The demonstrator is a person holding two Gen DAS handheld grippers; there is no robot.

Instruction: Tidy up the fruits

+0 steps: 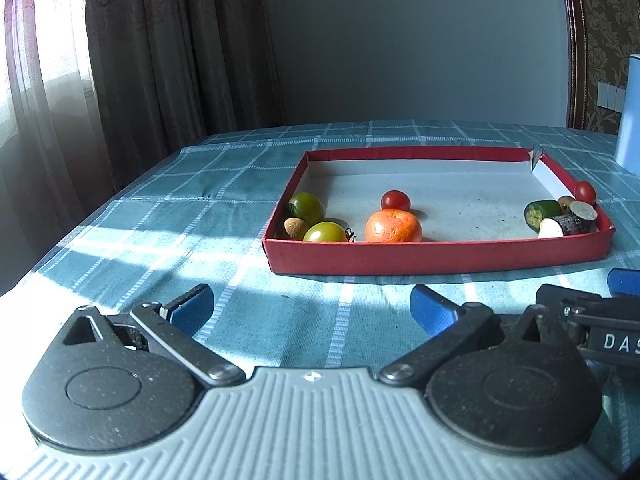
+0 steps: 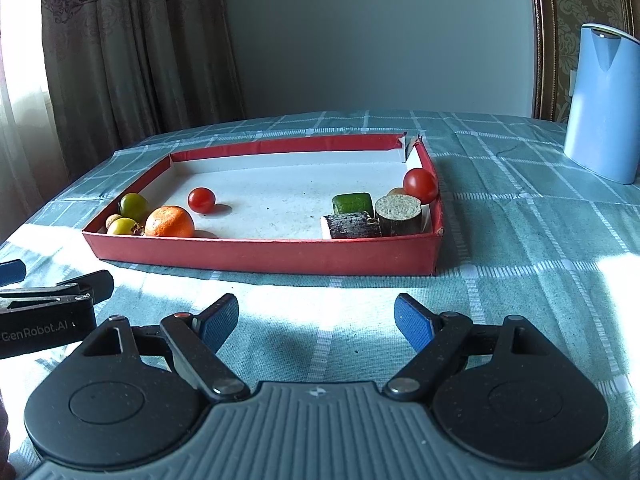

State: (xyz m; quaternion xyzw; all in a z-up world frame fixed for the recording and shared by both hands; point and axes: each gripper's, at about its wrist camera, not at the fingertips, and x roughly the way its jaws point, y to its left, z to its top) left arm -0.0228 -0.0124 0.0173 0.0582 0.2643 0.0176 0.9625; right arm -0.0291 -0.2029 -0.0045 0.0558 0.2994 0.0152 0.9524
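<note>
A shallow red tray [image 1: 436, 256] [image 2: 264, 254] sits on the checked tablecloth. At its left end lie an orange [image 1: 393, 226] [image 2: 169, 221], two green tomatoes [image 1: 306, 208] [image 1: 325, 232] [image 2: 133, 206], a small brown fruit [image 1: 295, 228] and a red cherry tomato [image 1: 395, 200] [image 2: 201, 200]. At its right end lie a second red tomato [image 1: 584, 191] [image 2: 420, 185], a green piece [image 1: 542, 211] [image 2: 353, 203] and two dark cut pieces [image 1: 568, 225] [image 2: 352, 225] [image 2: 398, 215]. My left gripper [image 1: 312, 308] and right gripper [image 2: 316, 318] are open and empty, in front of the tray.
A light blue jug [image 2: 602, 108] [image 1: 629, 116] stands at the back right of the table. Curtains hang at the left behind the table's edge. Each gripper shows at the edge of the other's view: the right one [image 1: 592, 320], the left one [image 2: 48, 312].
</note>
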